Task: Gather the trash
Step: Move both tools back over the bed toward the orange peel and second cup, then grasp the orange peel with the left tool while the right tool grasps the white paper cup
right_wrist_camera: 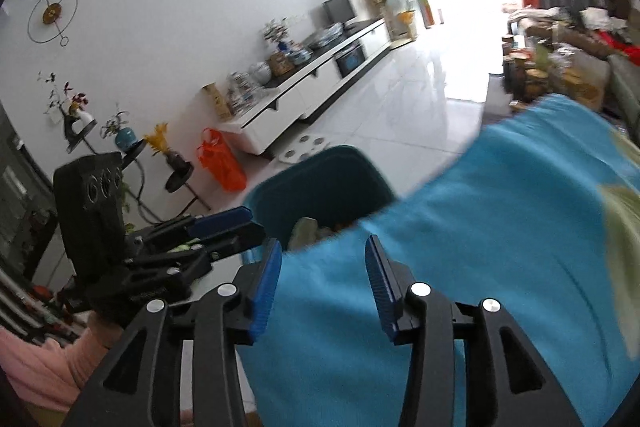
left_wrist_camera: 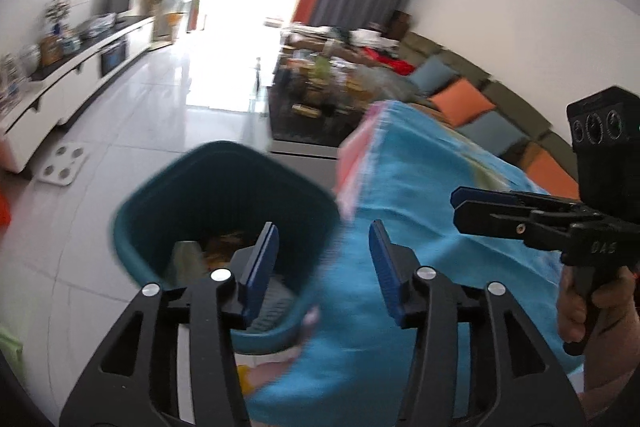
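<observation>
Hovering above a blue cloth-covered surface, both grippers are carrying nothing. Left gripper [left_wrist_camera: 324,267]: jaws spread, nothing between the pads, pointing toward 12 o'clock with the bin just ahead at 11 o'clock. Right gripper [right_wrist_camera: 322,277]: jaws likewise spread in its own view, aimed across the blue cloth [right_wrist_camera: 500,247]; seen from the left wrist camera it is entering at 3 o'clock, side-on, so its gap cannot be judged there. The person's hand [left_wrist_camera: 588,307] is gripping its handle.

Just beyond the cloth edge, the teal trash bin [left_wrist_camera: 224,187] is standing on the tiled floor [left_wrist_camera: 132,115], already holding some pale and orange scraps; motion blur is hiding what they are. Farther off, at 1 o'clock in the left view, a cluttered low desk [left_wrist_camera: 320,83] and a sofa [left_wrist_camera: 472,95] are lying well apart from the bin. At 10 o'clock in the right view, an orange bag [right_wrist_camera: 222,161] is leaning by the white cabinet [right_wrist_camera: 296,95].

Judged step: between pickups, no piece in hand. The next move is calling for choosing a scrap, closing on it, then carrying it over the bin mouth.
</observation>
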The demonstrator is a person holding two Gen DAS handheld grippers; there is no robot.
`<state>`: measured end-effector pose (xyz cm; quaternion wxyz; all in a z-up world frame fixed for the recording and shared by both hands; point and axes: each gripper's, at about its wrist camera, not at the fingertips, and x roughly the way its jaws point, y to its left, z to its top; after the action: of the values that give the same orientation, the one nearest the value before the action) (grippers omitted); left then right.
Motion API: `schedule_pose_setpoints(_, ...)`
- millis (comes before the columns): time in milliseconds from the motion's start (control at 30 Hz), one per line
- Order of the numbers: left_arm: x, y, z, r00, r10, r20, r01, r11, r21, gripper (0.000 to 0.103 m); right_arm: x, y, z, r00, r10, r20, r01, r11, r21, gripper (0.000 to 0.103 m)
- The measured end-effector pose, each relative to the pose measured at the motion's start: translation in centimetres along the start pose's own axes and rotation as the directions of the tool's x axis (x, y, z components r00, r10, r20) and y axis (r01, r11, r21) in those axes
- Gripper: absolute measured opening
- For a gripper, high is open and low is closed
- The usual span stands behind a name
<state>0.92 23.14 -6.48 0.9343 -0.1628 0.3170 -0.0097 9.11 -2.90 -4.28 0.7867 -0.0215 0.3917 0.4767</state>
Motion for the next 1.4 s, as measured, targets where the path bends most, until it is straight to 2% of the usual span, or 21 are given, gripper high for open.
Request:
schedule_pose_setpoints(233,3.0,-7.8,-0.7,0.985,-0.156,-0.067,0.162,0.983,0.090,0.048,-6.7,-4.6,-4.5,0.985,-0.155,0.079,0.146,0.983,0.109,0.042)
schedule_pose_setpoints(433,5.4,-14.4,-1.8,0.959,-0.249,-0.138,0.271,0.947,0.174,0.048,-12.0,-8.6,-8.6,0.949,-0.293,0.120,0.259,0.936,0.237,0.042)
schedule_pose_setpoints(667,8.3,-21.5,-2.8,0.923,-0.321,-0.213,0.369,0.896,0.248,0.048,-17.0,-13.0,-12.3,0.904,-0.403,0.146,0.330,0.871,0.364,0.042)
schedule_pose_setpoints(1067,11.8,-29.5,-4.0,0.881,-0.334,-0.335,0.444,0.828,0.342,0.048,-24.1,-19.1,-16.2,0.814,-0.549,0.189,0.398,0.764,0.507,0.042)
schedule_pose_setpoints(1233,13.3,-31.8,-4.5,0.864,-0.331,-0.380,0.466,0.813,0.350,0.048,-25.3,-21.4,-16.9,0.799,-0.573,0.182,0.403,0.735,0.544,0.042)
schedule_pose_setpoints(1400,14.4,-33.2,-4.7,0.859,-0.312,-0.406,0.467,0.802,0.371,0.048,-25.6,-23.2,-17.5,0.806,-0.567,0.168,0.388,0.721,0.574,0.042)
